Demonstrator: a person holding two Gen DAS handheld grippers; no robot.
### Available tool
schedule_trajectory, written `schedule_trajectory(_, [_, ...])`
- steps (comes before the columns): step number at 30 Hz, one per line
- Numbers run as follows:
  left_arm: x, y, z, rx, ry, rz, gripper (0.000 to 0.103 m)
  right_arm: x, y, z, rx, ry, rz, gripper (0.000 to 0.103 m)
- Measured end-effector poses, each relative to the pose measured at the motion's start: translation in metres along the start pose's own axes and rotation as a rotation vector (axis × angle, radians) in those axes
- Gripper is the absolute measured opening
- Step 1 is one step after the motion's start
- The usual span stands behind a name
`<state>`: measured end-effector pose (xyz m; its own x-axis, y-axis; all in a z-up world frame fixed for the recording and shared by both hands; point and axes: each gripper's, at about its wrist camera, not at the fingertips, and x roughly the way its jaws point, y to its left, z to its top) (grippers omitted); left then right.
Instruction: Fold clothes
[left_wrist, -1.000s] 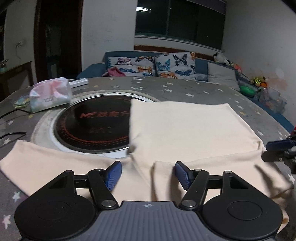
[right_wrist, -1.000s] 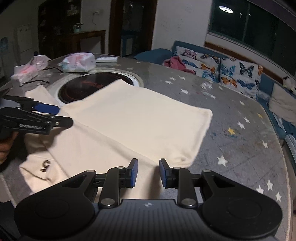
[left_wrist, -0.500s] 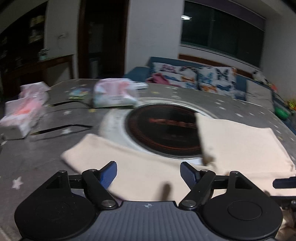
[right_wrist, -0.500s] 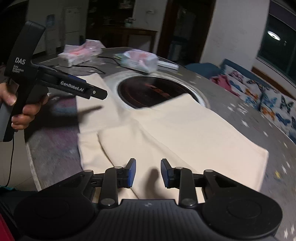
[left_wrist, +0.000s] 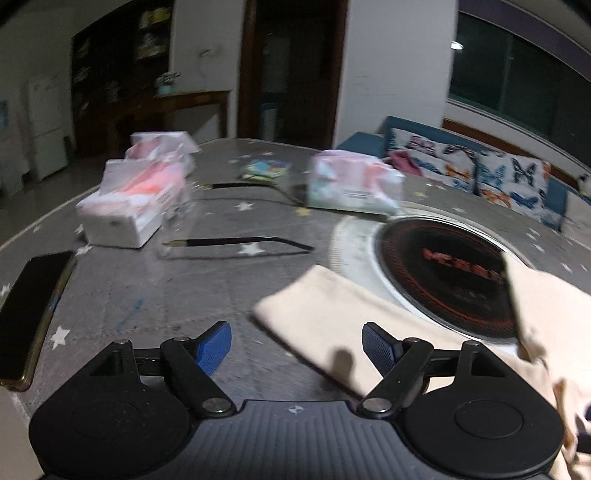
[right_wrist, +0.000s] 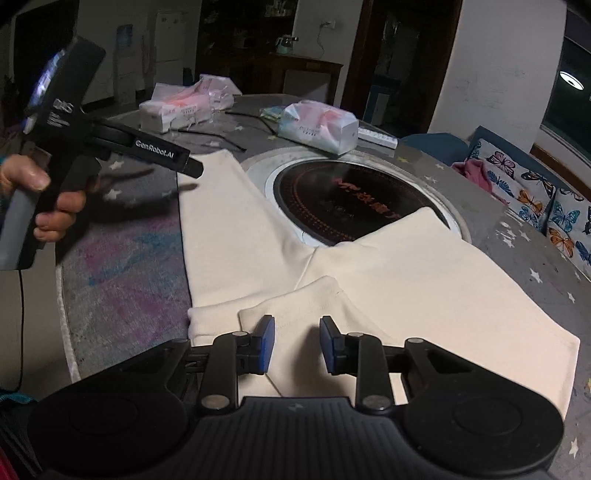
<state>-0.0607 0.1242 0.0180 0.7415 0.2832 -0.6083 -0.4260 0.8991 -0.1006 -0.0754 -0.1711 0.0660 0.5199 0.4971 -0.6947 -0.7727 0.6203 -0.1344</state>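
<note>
A dimly lit home living and dining room at night. A round table (right_wrist: 517, 258) with a star-patterned grey cover has a built-in induction hob (right_wrist: 354, 203) at its centre. Tissue packs (right_wrist: 317, 125) lie on it. Behind stand a blue sofa (left_wrist: 369, 144) with butterfly cushions (left_wrist: 517, 181), a dark window (left_wrist: 517, 74), wooden shelves (left_wrist: 110, 85) and a fridge (left_wrist: 44, 125).

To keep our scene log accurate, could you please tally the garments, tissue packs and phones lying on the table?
Cream garment: 1
Tissue packs: 3
Phone: 1
Total: 5
</note>
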Motion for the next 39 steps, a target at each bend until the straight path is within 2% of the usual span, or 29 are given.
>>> schedule_trajectory(5, [0.015,0.012,0.008,-0.078,0.034,-0.014,0.077,-0.011,-0.003,0.001,0.012,-0.022,-0.016,0.027])
schedule_trajectory(7, [0.018,0.012,0.009,-0.082,0.027,-0.01,0.072,-0.016,-0.004,0.001,0.018,-0.031,-0.023,0.027])
schedule_trajectory(9, [0.021,0.012,0.01,-0.078,0.019,-0.002,0.058,-0.02,-0.005,0.001,0.023,-0.04,-0.03,0.027])
schedule_trajectory(12, [0.023,0.011,0.011,-0.075,0.012,0.005,0.028,-0.026,-0.008,0.0,0.038,-0.052,-0.04,0.027])
schedule_trajectory(15, [0.021,0.007,0.013,-0.086,0.021,-0.029,0.01,-0.03,-0.013,-0.003,0.058,-0.059,-0.05,0.027])
schedule_trajectory(17, [0.017,0.003,0.016,-0.093,0.021,-0.063,0.008,-0.035,-0.017,-0.006,0.073,-0.064,-0.063,0.027])
schedule_trajectory(20, [-0.001,-0.015,0.022,-0.081,-0.009,-0.143,0.006,-0.043,-0.024,-0.012,0.102,-0.069,-0.085,0.027])
schedule_trajectory(24, [-0.036,-0.048,0.032,-0.044,-0.056,-0.284,0.006,-0.055,-0.038,-0.022,0.15,-0.078,-0.12,0.027])
schedule_trajectory(29, [-0.079,-0.096,0.04,-0.003,-0.08,-0.513,0.006,-0.069,-0.056,-0.036,0.208,-0.088,-0.165,0.027])
schedule_trajectory(34, [-0.116,-0.146,0.026,0.094,-0.07,-0.743,0.006,-0.083,-0.072,-0.051,0.265,-0.095,-0.21,0.027])
schedule_trajectory(39, [-0.125,-0.192,-0.005,0.194,-0.028,-0.853,0.006,-0.096,-0.085,-0.069,0.325,-0.089,-0.256,0.027])
